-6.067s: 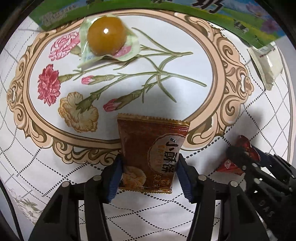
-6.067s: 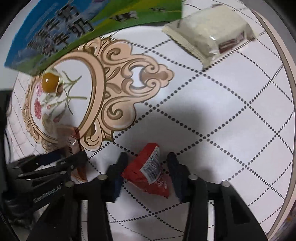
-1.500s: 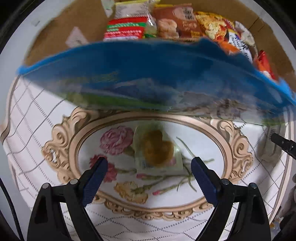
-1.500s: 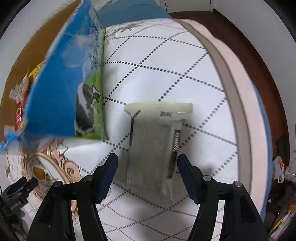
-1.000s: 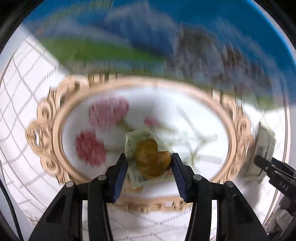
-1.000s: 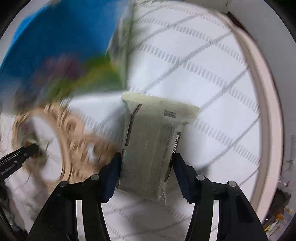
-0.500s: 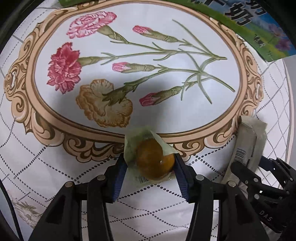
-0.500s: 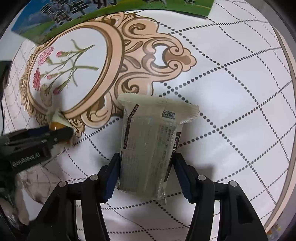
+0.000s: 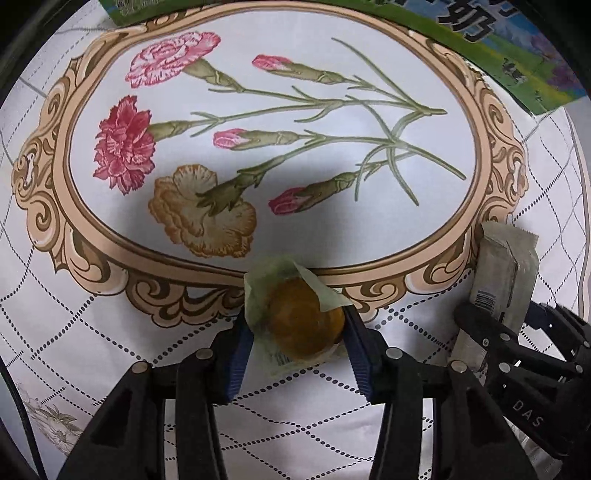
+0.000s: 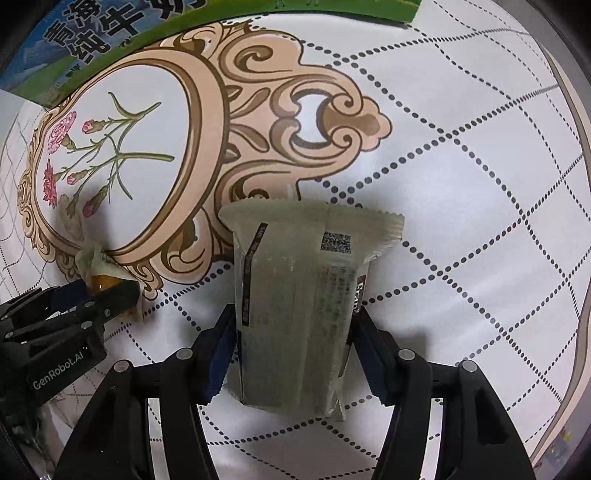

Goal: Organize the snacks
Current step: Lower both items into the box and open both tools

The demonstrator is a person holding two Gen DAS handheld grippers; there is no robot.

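My left gripper (image 9: pixel 295 343) is shut on a round orange-brown snack in a clear greenish wrapper (image 9: pixel 301 321), held over the tablecloth's ornate border; it also shows in the right wrist view (image 10: pixel 99 275). My right gripper (image 10: pixel 291 343) is shut on a pale grey-green rectangular snack packet (image 10: pixel 299 295) with a barcode and dark side stripe. That packet also shows in the left wrist view (image 9: pixel 502 273) at the right, held by the right gripper (image 9: pixel 491 332).
The white tablecloth (image 10: pixel 461 184) has a dotted diamond grid and an oval floral medallion (image 9: pixel 266 122). A blue and green milk carton box (image 10: pixel 110 33) lies along the far edge, also seen in the left wrist view (image 9: pixel 498 48). The table's edge (image 10: pixel 576 155) curves at right.
Both grippers closed on their snacks about a second ago and have drawn back from the box toward the near side of the table. Little differs from half a second ago.
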